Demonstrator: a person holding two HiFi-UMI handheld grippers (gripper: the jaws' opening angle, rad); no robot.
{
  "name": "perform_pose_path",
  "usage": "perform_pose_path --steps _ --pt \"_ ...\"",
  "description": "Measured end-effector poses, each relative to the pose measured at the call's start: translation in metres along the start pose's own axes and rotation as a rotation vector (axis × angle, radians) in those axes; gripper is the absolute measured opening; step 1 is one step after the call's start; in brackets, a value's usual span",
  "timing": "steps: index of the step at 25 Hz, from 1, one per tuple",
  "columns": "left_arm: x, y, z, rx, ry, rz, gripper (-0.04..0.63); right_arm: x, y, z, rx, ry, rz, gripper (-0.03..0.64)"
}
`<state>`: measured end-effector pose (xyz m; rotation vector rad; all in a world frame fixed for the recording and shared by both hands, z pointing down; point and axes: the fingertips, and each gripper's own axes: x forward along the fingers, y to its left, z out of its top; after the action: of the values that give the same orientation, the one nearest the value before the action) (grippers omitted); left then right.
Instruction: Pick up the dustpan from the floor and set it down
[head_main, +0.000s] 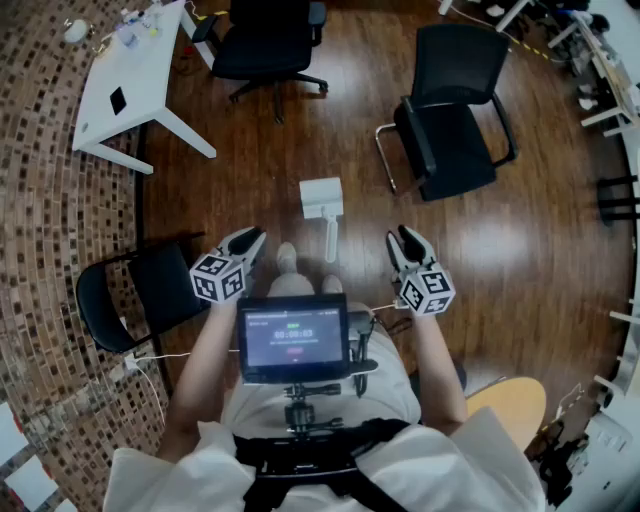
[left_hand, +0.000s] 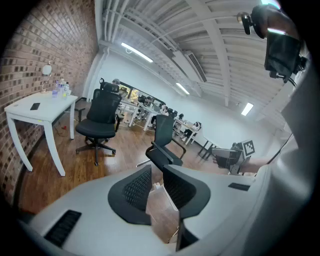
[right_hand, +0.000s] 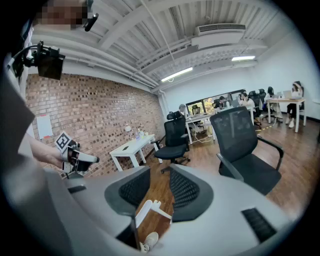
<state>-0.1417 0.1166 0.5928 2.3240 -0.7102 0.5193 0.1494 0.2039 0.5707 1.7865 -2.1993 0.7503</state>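
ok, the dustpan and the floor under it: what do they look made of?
The dustpan looks like moulded plastic, white and matte: even colour, pan and straight handle seemingly one piece. Painted metal can't be ruled out. The floor looks like wood or wood-look laminate, brown and glossy: plank lines, grain and bright lamp glare.

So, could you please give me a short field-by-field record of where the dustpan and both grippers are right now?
dustpan: white, lying on the wooden floor, handle pointing toward the person, untouched
left gripper: jaws apart, nothing between them, held left of the handle
right gripper: jaws apart, nothing between them, held right of the handle
nearby: black chair to the dustpan's right; white table far left
task state: pick-up not yet begun
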Motion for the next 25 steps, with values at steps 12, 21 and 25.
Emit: perform_pose_path --steps 12,21,25 --pt "0.057 0.048 0.04 0.105 0.127 -0.148 0.06 0.06 0.007 -0.007 -0.056 0.068 -0.076 0.137" --pt "0.082 0.069 0.045 0.148 0.197 -0.241 0.06 0.085 0.014 -0.018 -0.07 0.136 -0.131 0.137" --pt "0.088 0.069 0.04 0.166 0.232 -0.274 0.058 0.092 0.013 -0.026 -0.094 0.161 -0.14 0.137"
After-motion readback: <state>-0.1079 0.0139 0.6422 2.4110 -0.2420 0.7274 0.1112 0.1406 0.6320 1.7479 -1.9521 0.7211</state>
